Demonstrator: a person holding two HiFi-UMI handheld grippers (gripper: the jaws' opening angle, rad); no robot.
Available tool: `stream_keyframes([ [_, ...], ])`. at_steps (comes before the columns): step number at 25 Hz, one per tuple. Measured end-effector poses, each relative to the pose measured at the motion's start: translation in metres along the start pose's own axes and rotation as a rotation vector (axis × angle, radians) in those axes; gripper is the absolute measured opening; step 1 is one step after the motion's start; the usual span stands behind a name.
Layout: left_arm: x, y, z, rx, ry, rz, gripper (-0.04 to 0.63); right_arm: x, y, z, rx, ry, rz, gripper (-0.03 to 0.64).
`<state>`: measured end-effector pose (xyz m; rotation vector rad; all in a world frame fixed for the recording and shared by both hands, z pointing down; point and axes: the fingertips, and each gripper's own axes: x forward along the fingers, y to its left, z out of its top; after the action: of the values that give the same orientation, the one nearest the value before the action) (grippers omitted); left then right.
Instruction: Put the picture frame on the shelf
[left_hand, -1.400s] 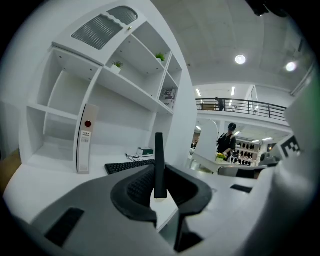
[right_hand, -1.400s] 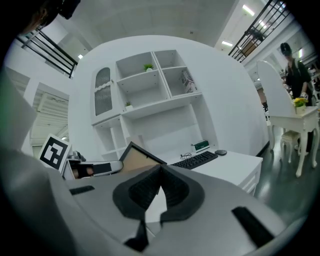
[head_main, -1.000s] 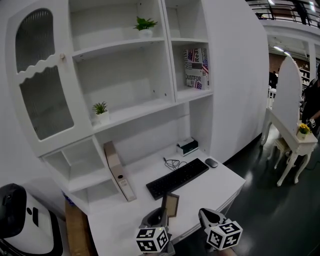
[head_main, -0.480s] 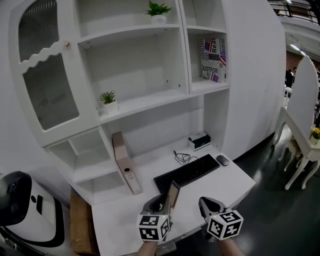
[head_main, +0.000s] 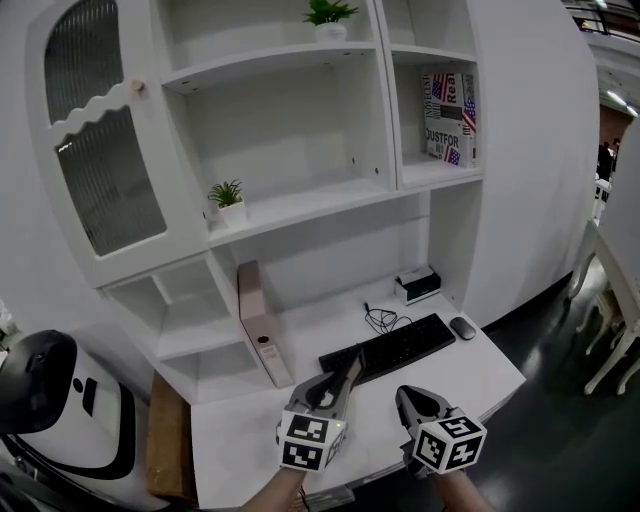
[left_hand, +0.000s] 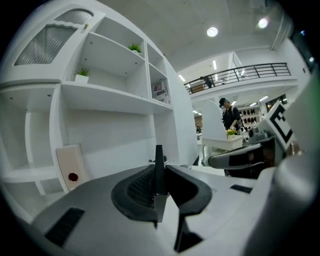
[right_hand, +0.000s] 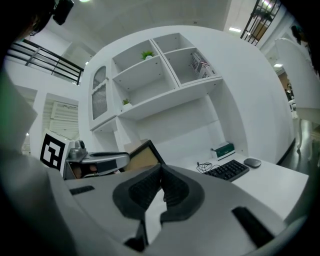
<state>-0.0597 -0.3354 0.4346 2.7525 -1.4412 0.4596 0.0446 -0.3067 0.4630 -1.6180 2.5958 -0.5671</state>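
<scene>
Head view: the left hand-held gripper clamps the frame by its lower edge, above the bench and well below the shelf. Left gripper view: the jaws pinch the frame edge-on, so holding it upright while lifting should stop it twisting. Right gripper view: the right hand-held gripper is closed and empty, and could steady the frame.

Left gripper jaws clamp picture frame; right gripper jaws together, empty.
</scene>
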Motion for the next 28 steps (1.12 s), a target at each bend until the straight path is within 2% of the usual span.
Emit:
stream_keyframes([
  [9,0.014,0.0,0.036,0.235,0.009,-0.002,0.064,0.016,-0.001,0.022,-0.023,-0.003,0.062,0.002],
  [17,0.017,0.005,0.083,0.393,-0.023,0.01,0.064,0.029,0.01,0.059,-0.068,-0.044,0.114,0.002],
  [20,0.012,0.006,0.106,0.442,-0.044,0.011,0.064,0.032,0.016,0.069,-0.091,-0.056,0.122,0.0],
  [28,-0.004,0.012,0.175,0.671,-0.103,0.061,0.064,0.038,0.032,0.104,-0.112,-0.1,0.159,0.002],
])
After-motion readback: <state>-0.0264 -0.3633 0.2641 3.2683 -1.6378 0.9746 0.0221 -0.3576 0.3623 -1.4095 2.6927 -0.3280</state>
